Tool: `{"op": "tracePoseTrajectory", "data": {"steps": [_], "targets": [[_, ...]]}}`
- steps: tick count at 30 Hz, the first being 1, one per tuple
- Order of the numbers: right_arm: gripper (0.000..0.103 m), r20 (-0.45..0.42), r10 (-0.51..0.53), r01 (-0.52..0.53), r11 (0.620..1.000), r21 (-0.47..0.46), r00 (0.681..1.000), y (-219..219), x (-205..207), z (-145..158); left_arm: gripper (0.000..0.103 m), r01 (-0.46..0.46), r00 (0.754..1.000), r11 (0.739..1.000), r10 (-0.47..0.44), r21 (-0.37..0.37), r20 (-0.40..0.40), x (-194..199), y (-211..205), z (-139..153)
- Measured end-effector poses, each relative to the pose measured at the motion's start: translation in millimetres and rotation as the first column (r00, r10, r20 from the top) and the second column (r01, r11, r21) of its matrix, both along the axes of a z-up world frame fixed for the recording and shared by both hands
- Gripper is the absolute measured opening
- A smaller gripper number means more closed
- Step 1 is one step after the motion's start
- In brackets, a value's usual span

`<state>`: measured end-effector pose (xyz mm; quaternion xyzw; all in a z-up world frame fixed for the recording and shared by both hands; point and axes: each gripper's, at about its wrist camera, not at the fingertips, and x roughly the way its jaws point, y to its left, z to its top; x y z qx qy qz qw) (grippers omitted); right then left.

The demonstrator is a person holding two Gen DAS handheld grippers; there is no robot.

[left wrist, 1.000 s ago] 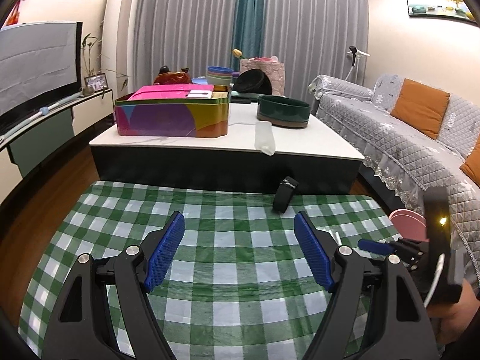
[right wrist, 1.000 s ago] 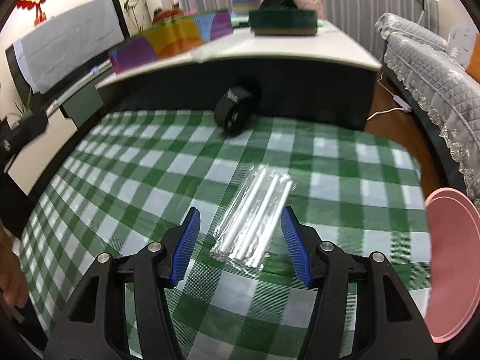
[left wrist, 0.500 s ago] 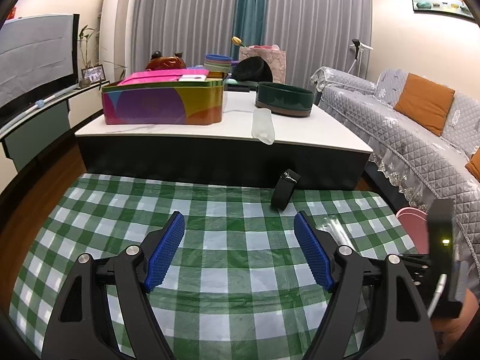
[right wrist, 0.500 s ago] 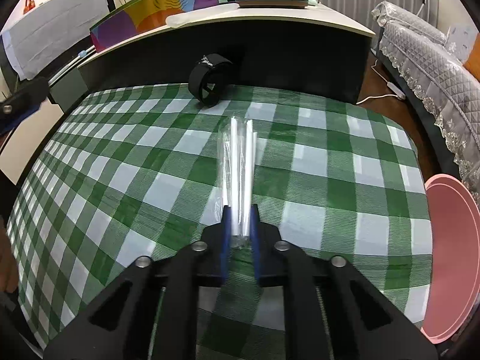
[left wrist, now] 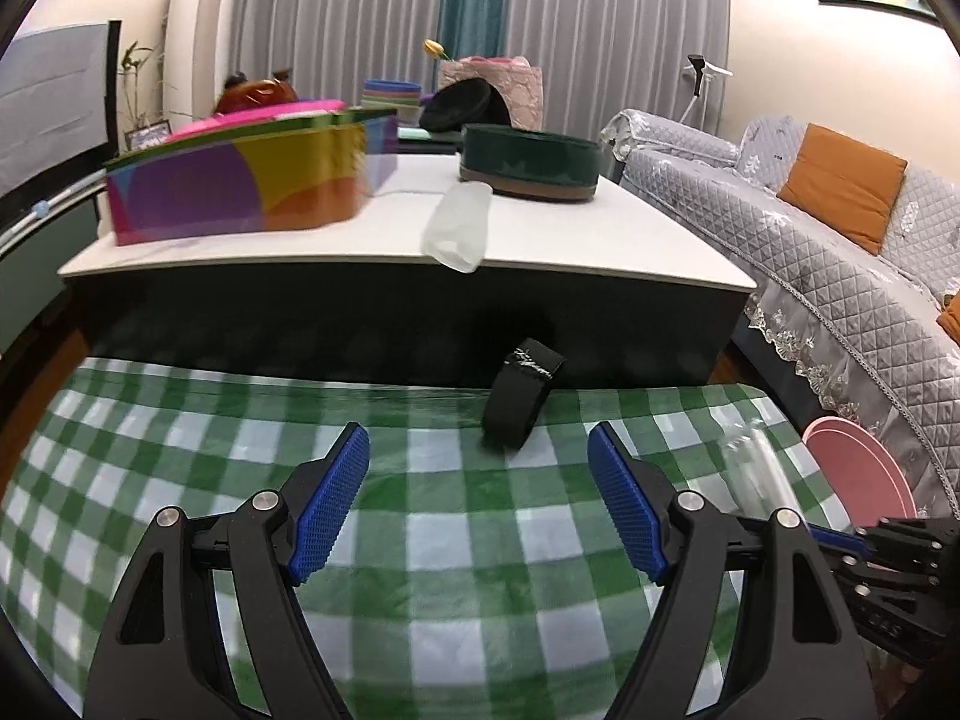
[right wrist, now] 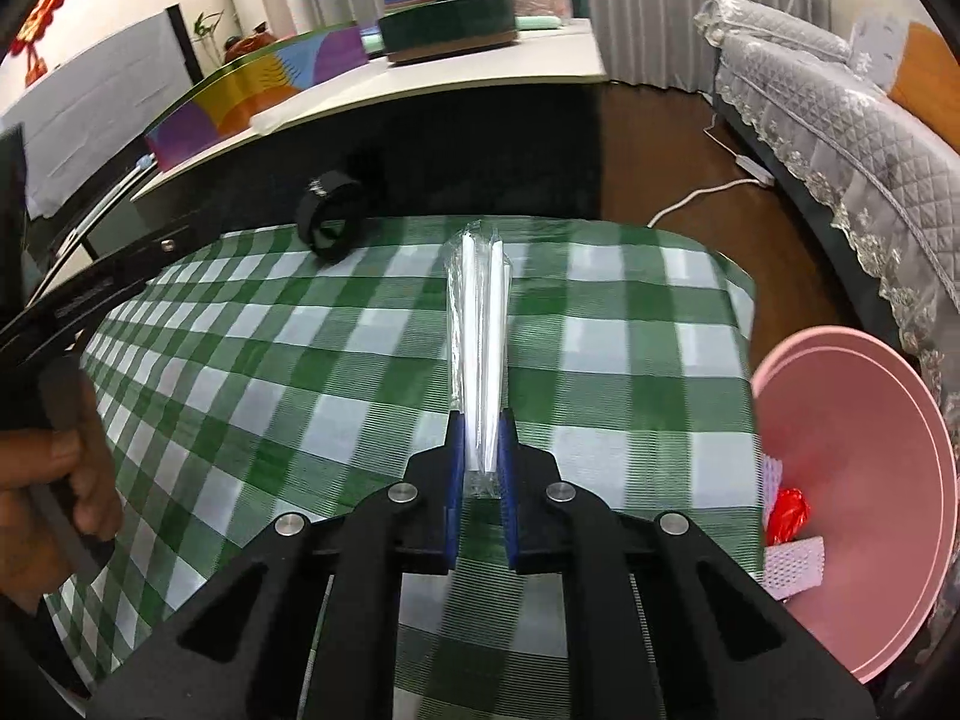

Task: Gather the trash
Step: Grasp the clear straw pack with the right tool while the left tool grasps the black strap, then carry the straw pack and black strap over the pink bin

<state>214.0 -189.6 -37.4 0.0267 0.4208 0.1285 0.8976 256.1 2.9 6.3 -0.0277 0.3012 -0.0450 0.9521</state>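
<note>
Right gripper (right wrist: pixel 480 456) clamps straw packet (right wrist: pixel 478 324), which juts forward

Green-check cloth (left wrist: pixel 456 546) w/ black strap loop (left wrist: pixel 521 399) at far edge. Behind: white table (left wrist: pixel 600 240), multicolour tin (left wrist: pixel 240 186), dark green round box (left wrist: pixel 531 162), clear tube (left wrist: pixel 459 228), maybe plastic. Grey sofa (left wrist: pixel 840 252) at right.

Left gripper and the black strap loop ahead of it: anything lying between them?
Nothing: in the left wrist view, only bare checked cloth lies between the open left gripper and the black strap loop.
</note>
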Motion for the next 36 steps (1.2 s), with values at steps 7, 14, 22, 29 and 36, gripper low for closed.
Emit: {"op": "tracePoseTrajectory", "data": {"steps": [7, 14, 22, 29, 36], "targets": [[0.011, 0.014, -0.019, 0.019, 1.0, 0.021, 1.0, -14, 2, 4, 0.073, 0.013, 1.0, 0.999, -0.012, 0.034, -0.02, 36, -10, -16], [0.011, 0.035, -0.009, 0.008, 1.0, 0.028, 0.999, -16, 2, 9, 0.066, 0.044, 0.998, 0.994, -0.039, 0.101, -0.053, 62, -20, -25], [0.011, 0.043, -0.009, 0.008, 0.999, 0.033, 0.999, -18, 3, 11, 0.021, 0.072, 0.995, 0.992, -0.063, 0.107, -0.082, 67, -24, -27], [0.011, 0.085, -0.023, 0.019, 0.999, 0.042, 0.996, -26, -4, 28, 0.017, 0.087, 0.995, 0.99, -0.081, 0.115, -0.052, 40, -30, -8], [0.011, 0.135, -0.042, 0.036, 0.998, 0.045, 0.99, -37, -21, 49, 0.017, 0.098, 0.995, 0.99, -0.096, 0.104, -0.023, 5, -34, 13]]}}
